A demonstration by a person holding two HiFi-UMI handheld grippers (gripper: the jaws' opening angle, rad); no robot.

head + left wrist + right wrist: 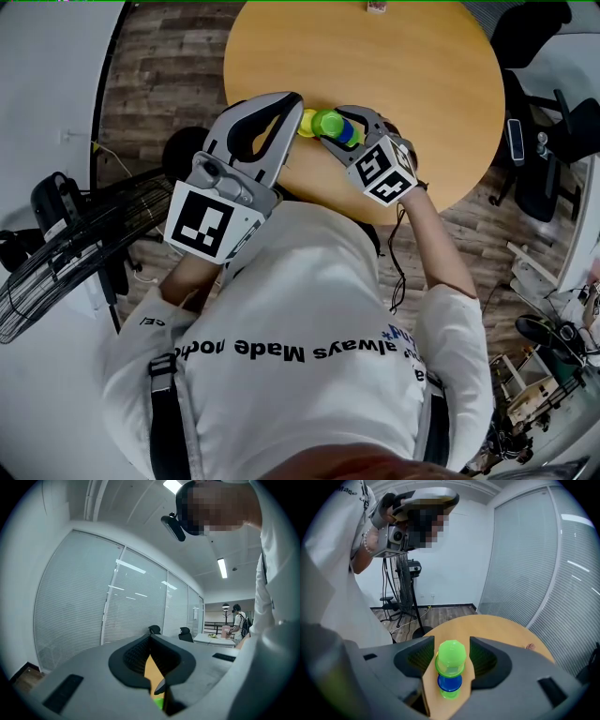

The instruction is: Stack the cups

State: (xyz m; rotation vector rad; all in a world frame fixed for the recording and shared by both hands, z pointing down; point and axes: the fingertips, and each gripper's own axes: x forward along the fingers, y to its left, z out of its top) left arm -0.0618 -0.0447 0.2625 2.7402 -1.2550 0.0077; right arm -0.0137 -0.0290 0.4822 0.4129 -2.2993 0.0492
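Round table (pixel 492 630), right tool (pixel 449 692) around cups (pixel 450 660)

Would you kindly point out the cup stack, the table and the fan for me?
cup stack (pixel 450 660): right gripper view, on the top green cup.
table (pixel 403 66): head view, on its bare wooden top.
fan (pixel 75 253): head view, on its wire guard.

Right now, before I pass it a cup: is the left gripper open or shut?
Shut: in the left gripper view the left gripper has its jaws together at the tips, with nothing between them.
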